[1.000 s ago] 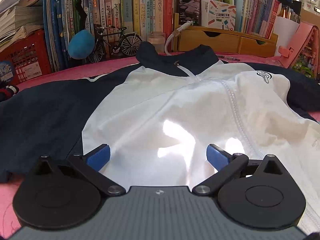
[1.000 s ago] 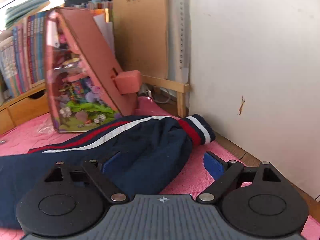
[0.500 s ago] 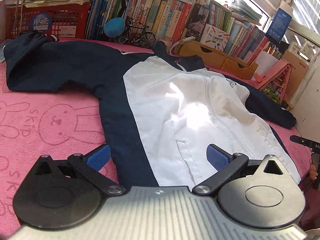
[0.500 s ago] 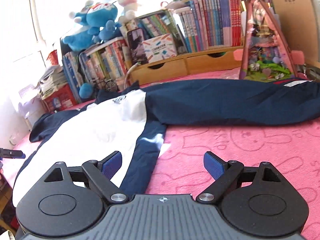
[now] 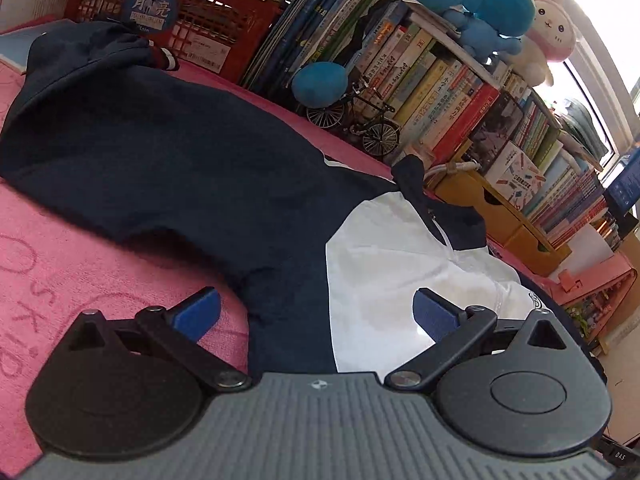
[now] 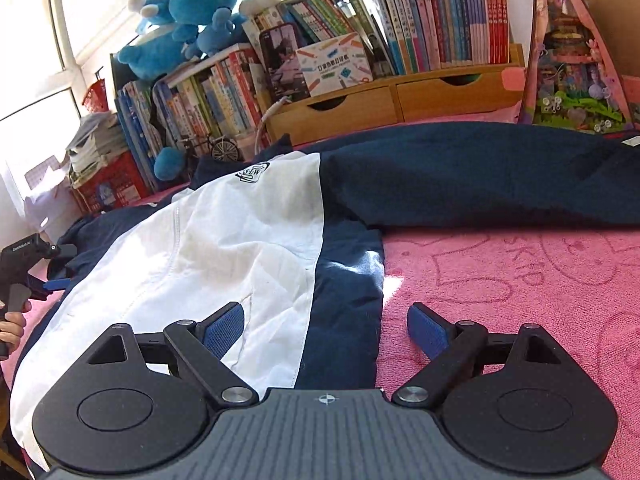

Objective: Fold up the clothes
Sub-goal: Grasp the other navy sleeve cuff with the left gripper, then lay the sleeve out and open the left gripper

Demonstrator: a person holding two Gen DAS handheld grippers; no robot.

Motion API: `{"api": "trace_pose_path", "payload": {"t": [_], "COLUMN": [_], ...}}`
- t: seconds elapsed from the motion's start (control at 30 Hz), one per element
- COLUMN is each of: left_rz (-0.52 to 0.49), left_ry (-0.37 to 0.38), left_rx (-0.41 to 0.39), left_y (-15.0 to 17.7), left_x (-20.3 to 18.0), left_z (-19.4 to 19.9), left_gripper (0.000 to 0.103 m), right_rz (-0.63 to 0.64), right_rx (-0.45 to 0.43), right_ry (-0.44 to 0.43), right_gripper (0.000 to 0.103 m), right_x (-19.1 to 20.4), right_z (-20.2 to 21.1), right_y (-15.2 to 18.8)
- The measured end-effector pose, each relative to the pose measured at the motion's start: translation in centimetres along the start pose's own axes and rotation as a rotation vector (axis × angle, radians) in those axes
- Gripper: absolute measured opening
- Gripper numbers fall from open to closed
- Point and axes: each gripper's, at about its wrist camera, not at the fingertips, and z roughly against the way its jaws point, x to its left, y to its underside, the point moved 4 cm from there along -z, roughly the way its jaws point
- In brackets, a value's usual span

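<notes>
Left claw point(image 5: 316, 314): released, empty, swung within the last second from jacket centre to its left sleeve point(image 5: 140, 140). Right claw point(image 6: 325, 330): released, empty, over the hem. Jacket point(image 6: 240, 240): spread flat, unfolded, on pink towel point(image 6: 520, 272). Sleeve fold likely next.

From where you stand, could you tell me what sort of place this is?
Probably a child's bedroom or study at home: rows of schoolbooks, blue plush toys, and a pink rabbit-print cover under the jacket.
</notes>
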Motion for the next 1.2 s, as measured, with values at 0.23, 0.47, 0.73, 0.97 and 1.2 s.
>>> {"api": "trace_pose_path", "payload": {"t": [0.23, 0.47, 0.73, 0.97, 1.2], "left_rz": [0.158, 0.248, 0.202, 0.092, -0.099], "left_ry": [-0.159, -0.164, -0.300, -0.340, -0.125], "left_rx": [-0.095, -0.159, -0.241, -0.080, -0.004], "left_y": [-2.2, -5.3, -10.7, -9.4, -1.2], "left_x": [2.7, 5.8, 7.3, 7.1, 1.6], "left_z": [-1.5, -0.7, -0.9, -1.7, 5.6], "left_gripper": [0.012, 0.002, 0.002, 0.014, 0.053], "right_rz": [-0.077, -0.074, -0.065, -0.050, -0.025], "right_rx": [0.000, 0.014, 0.058, 0.092, 0.111], "right_ry": [0.000, 0.009, 0.006, -0.034, -0.097], "right_gripper": [0.090, 0.091, 0.091, 0.092, 0.093], "right_x": [-1.2, -0.9, -0.5, 0.2, 2.0], "right_z": [-2.1, -3.6, -3.0, 0.2, 3.7], "right_y": [-1.9, -2.7, -2.6, -0.4, 2.2]}}
